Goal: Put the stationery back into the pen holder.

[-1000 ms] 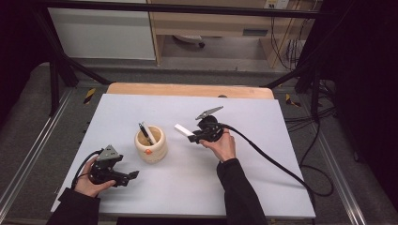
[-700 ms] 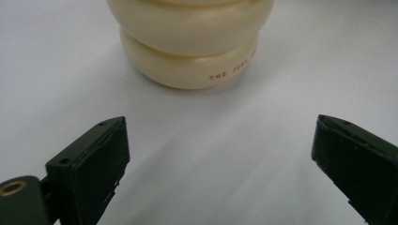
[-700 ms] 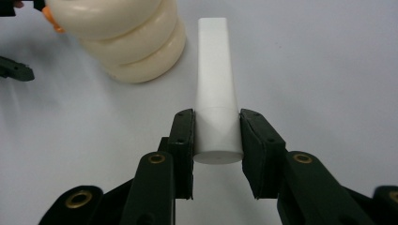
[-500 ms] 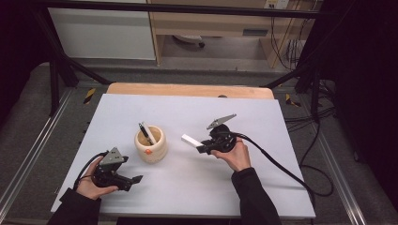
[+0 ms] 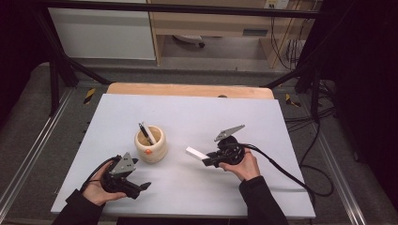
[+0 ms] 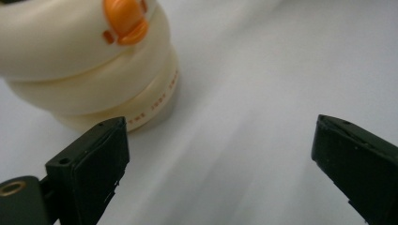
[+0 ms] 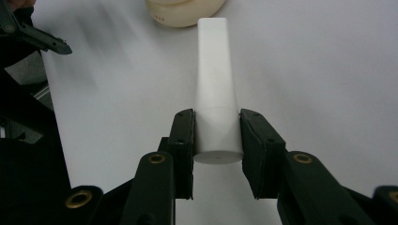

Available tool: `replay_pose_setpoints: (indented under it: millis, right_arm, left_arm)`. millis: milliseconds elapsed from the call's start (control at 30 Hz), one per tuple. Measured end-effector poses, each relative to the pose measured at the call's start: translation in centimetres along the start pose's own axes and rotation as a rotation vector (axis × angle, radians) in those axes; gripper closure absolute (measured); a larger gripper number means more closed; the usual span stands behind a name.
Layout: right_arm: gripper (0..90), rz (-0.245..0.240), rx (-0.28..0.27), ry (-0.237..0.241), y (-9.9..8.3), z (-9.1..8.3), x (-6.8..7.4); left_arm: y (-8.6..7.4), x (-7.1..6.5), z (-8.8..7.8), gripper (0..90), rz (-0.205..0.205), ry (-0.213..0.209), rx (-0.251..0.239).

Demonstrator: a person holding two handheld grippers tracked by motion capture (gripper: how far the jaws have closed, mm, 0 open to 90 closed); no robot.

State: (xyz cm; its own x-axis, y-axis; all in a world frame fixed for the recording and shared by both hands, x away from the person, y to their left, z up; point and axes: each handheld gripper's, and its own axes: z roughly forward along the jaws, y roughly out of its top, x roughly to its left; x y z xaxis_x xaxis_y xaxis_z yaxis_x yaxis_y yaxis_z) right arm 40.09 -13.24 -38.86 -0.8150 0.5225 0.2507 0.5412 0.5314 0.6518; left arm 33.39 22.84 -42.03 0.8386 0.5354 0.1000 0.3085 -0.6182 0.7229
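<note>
A cream ribbed pot (image 5: 150, 144) with an orange mark stands on the white table (image 5: 197, 117); a black pen and a white stick lean inside it. My right gripper (image 5: 206, 161) is shut on a white tube (image 5: 196, 153), holding it level above the table to the pot's right. In the right gripper view the tube (image 7: 215, 84) points away between the pads, its cap end clamped, with the pot (image 7: 185, 10) beyond its tip. My left gripper (image 5: 143, 186) sits open near the front left edge. Its jaws stand wide in the left gripper view, the pot (image 6: 89, 61) close ahead.
A wooden strip (image 5: 187, 90) borders the table's far edge. Black cables (image 5: 281, 171) trail from the right gripper over the table to the right. Black frame posts stand at both back corners.
My right hand has carried the white tube away from the pot, rightward and nearer the front. My left hand has shifted right along the front edge.
</note>
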Motion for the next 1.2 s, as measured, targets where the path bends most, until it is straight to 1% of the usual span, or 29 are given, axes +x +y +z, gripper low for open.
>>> replay_pose_setpoints:
  millis: [133,267,367,533,767,867,1033,1200]
  right_arm:
    - [67.4,0.014,0.0,0.023,-1.0,-0.1,0.2]
    - [67.5,0.017,0.002,0.04,-1.8,-0.2,0.4]
    - [67.4,0.021,-0.003,0.054,-2.2,-0.2,0.7]
    - [67.4,0.021,0.001,0.071,-2.5,-0.1,1.2]
    - [67.4,0.016,0.015,0.081,-2.7,0.2,1.4]
    - [67.4,0.02,0.023,0.08,-2.7,0.3,1.4]
    - [67.4,0.025,0.021,0.087,-2.7,0.3,1.4]
    - [67.4,0.034,0.019,0.089,-2.6,0.2,1.5]
  left_arm:
    - [1.0,-1.2,0.4,4.7,0.064,0.004,0.0]
    - [2.0,-2.2,0.9,4.7,0.133,0.005,-0.005]
    - [2.7,-2.8,1.5,4.7,0.178,0.009,0.004]
    - [3.8,-3.4,2.7,4.7,0.24,0.024,0.022]
    - [5.1,-4.3,3.8,4.7,0.355,0.063,0.009]
    - [5.6,-4.6,4.2,4.9,0.408,0.076,0.012]
    - [6.3,-5.2,4.8,5.6,0.498,0.103,-0.005]
    - [6.9,-5.7,5.5,5.8,0.576,0.126,-0.021]
